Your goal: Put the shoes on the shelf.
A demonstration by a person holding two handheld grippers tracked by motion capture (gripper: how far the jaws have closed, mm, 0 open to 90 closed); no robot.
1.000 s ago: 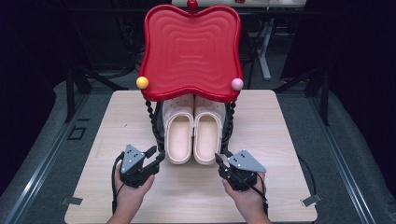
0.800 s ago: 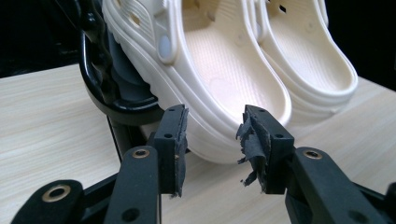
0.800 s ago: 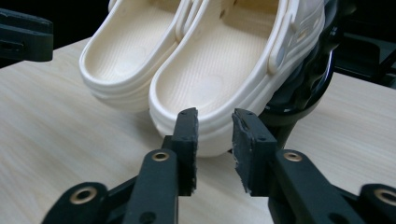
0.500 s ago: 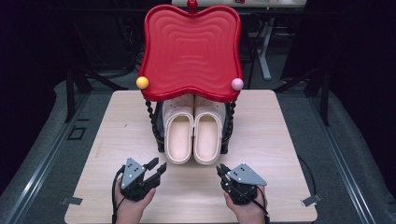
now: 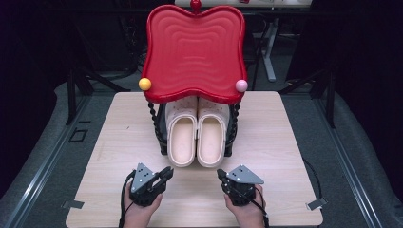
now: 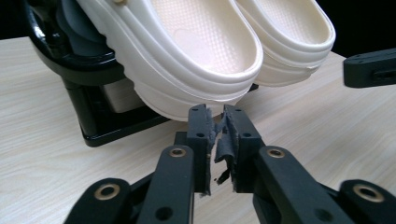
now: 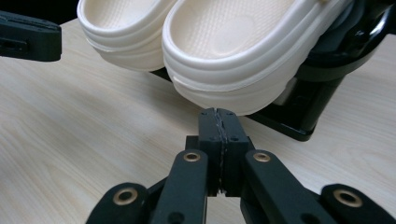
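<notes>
Two clogs [image 5: 196, 137], one rack [image 5: 195, 52], two grippers.
Left gripper [image 5: 166, 173] and right gripper [image 5: 221, 176] have just closed, both pressed together on nothing.

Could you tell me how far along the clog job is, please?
Looks done: the pair of cream rubber clogs sits on the black rack under its red tray. In hand: nothing; the left gripper and right gripper have just been closing, empty. Left: apparently nothing.

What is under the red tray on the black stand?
Under the red tray, a pair of cream clogs rests on the black stand, heels poking out toward the person. The tray covers their toes.
</notes>
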